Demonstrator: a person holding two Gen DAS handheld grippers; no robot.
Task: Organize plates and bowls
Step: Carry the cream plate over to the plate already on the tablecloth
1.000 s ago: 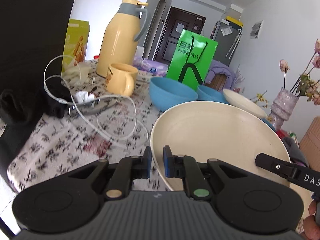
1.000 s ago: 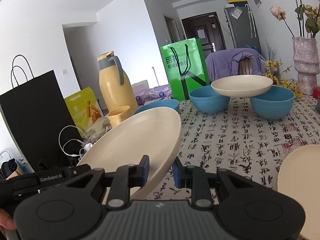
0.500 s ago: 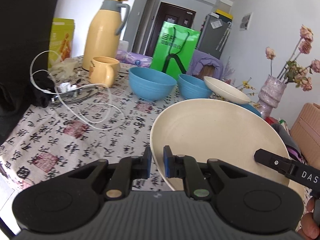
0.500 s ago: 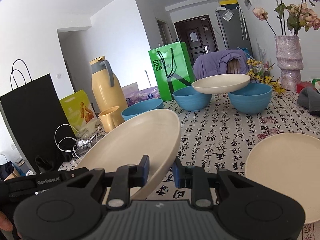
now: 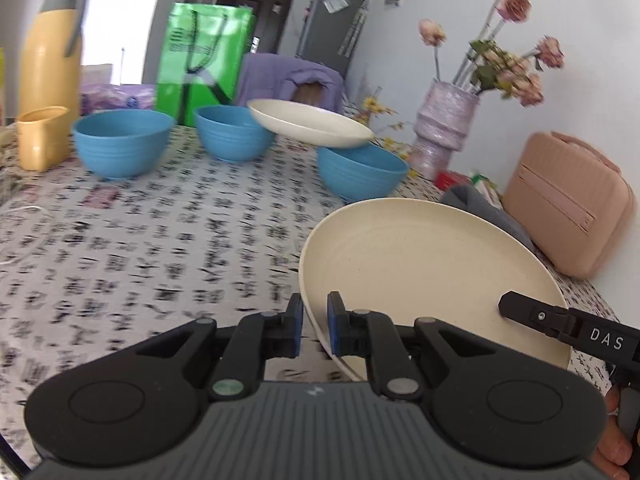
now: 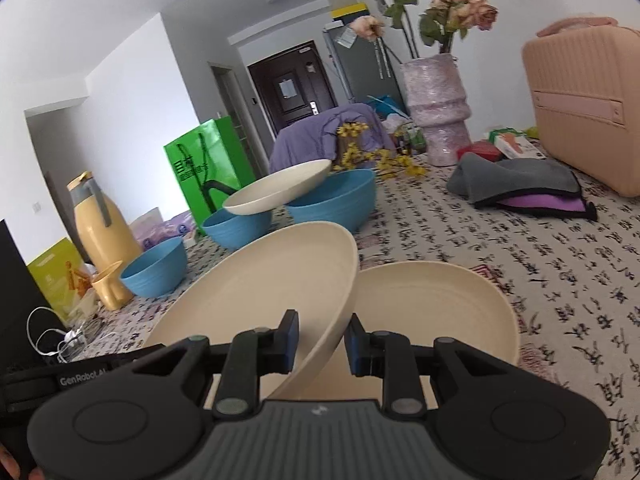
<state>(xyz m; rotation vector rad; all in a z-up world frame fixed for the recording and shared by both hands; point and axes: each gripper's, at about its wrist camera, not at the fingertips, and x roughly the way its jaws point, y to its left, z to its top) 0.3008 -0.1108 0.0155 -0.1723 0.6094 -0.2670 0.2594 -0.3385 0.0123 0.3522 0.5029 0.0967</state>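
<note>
Both grippers hold one cream plate [image 5: 432,276] in the air, one on each side of its rim. My left gripper [image 5: 313,330] is shut on its near edge. My right gripper [image 6: 320,344] is shut on the opposite edge of the same plate [image 6: 260,300]. The held plate hangs tilted above a second cream plate [image 6: 436,312] that lies on the table. Three blue bowls [image 5: 120,142] [image 5: 234,132] [image 5: 360,170] stand further back. A third cream plate [image 5: 310,122] rests across two of the bowls.
The table [image 5: 140,232] has a cloth printed with black script. A yellow thermos [image 5: 52,52], yellow mug [image 5: 40,136] and green bag [image 5: 200,64] stand at the back left. A vase of flowers [image 5: 444,128], pink case [image 5: 568,208] and folded grey towel [image 6: 516,184] are on the right.
Both grippers have carried the held plate to the right across the table. It now hangs over the plate that lies on the table; the thermos and cables have slid off to the left.
</note>
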